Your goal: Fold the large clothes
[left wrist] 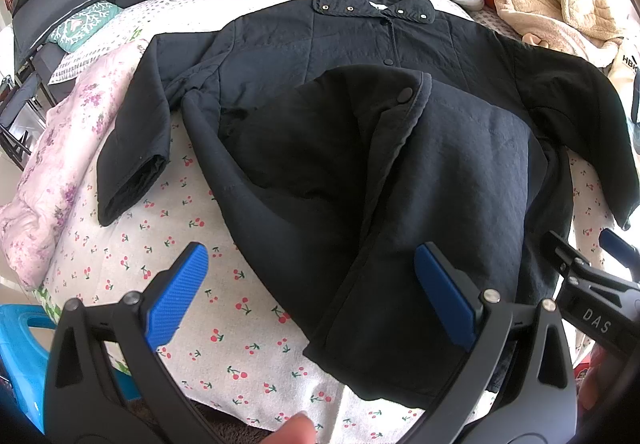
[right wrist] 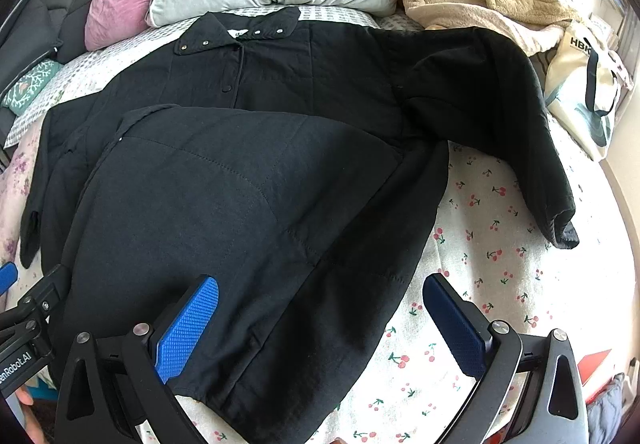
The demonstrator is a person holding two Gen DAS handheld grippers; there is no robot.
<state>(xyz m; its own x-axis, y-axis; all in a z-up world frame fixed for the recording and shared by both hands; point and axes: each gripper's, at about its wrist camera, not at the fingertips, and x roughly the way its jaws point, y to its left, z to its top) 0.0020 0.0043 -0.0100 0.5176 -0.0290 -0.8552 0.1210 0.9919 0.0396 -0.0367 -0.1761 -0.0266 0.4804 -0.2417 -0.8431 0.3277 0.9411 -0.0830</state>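
A big, soft, dark quilted coat lies on the white cherry-print bed sheet, its bottom part folded up. The left gripper and right gripper are both wide open, holding nothing.

My left black two-finger gripper with blue textured pads has its jaws spread wide, gripping nothing. My right black gripper with the same blue pads is likewise spread wide. The two hang close side by side, each edging into the other's view.
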